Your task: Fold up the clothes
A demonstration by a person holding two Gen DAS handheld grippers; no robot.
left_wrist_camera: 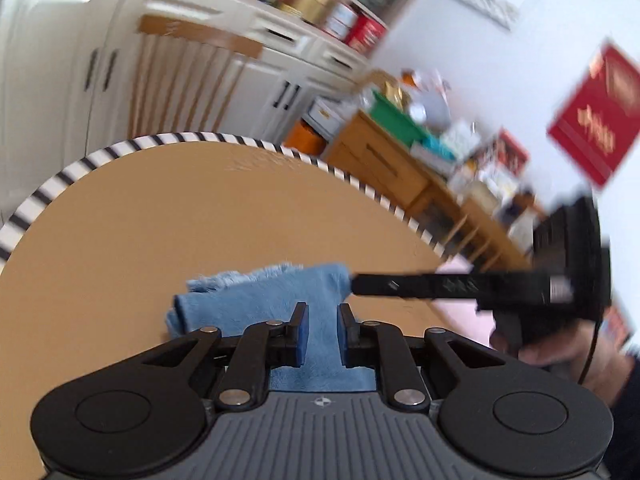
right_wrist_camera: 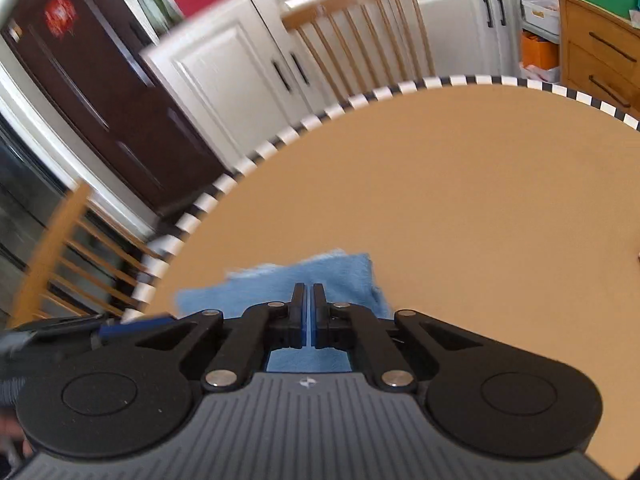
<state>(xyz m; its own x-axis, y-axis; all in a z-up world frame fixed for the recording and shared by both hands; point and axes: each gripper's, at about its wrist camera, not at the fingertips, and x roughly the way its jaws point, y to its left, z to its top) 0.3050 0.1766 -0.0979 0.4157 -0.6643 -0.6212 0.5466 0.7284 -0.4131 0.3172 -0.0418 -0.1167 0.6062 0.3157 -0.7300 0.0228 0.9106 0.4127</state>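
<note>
A folded light-blue fleecy cloth [left_wrist_camera: 256, 300] lies on the round tan table [left_wrist_camera: 200, 208], near its front edge. My left gripper [left_wrist_camera: 322, 312] hovers over the cloth with its jaws a little apart and nothing between them. My right gripper [right_wrist_camera: 308, 294] is over the same cloth [right_wrist_camera: 280, 284] with its jaws almost touching; I cannot see fabric between them. In the left wrist view the right gripper's fingers [left_wrist_camera: 420, 284] reach in from the right and touch the cloth's right end.
The table has a black-and-white striped rim [right_wrist_camera: 280, 140]. Wooden chairs stand behind it [right_wrist_camera: 360, 32] and at its left [right_wrist_camera: 60, 248]. White cabinets [right_wrist_camera: 224, 80] and a cluttered wooden sideboard [left_wrist_camera: 400, 168] lie beyond.
</note>
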